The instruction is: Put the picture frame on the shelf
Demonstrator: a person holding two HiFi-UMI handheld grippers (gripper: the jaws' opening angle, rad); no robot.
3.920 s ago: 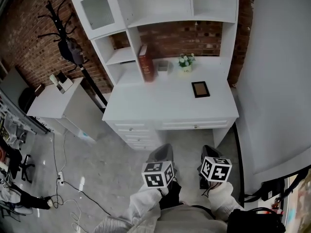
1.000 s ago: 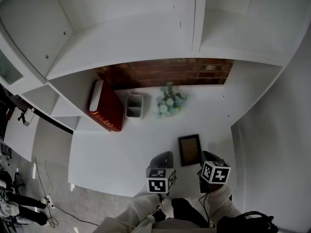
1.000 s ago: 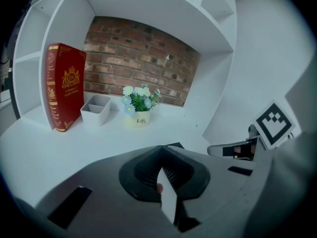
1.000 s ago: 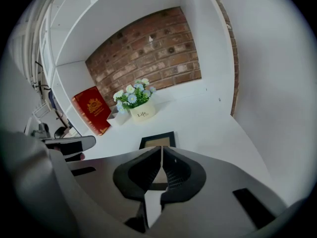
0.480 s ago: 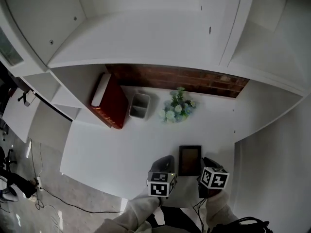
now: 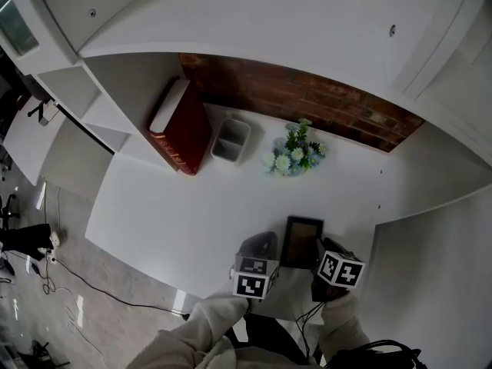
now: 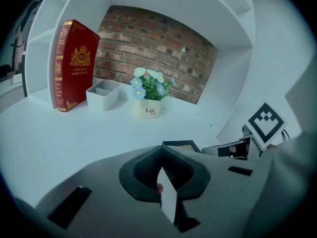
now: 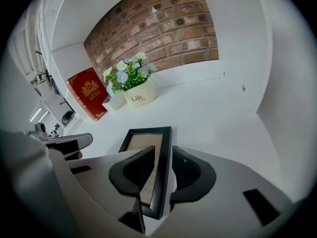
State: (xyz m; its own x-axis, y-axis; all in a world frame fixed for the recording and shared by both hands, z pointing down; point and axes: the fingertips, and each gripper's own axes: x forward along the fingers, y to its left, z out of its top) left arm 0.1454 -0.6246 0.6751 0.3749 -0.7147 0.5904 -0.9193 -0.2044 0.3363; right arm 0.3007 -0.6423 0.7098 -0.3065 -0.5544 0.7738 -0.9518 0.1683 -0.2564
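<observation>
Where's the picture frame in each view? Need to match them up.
Head view: picture frame lies on the desk, lower centre.
Left gripper view: only the frame's far end shows, centre.
Right gripper view: frame lower centre, one edge between the right gripper's jaws.
Shared landmark: the flower pot, beyond the frame in all three.

Back wall: red brick wall (image 6: 323, 98), in shadow.
Furniture: white table (image 6: 177, 214), white shelf (image 6: 254, 21) looming overhead.
Floor: grey floor (image 6: 69, 314), lower left.
</observation>
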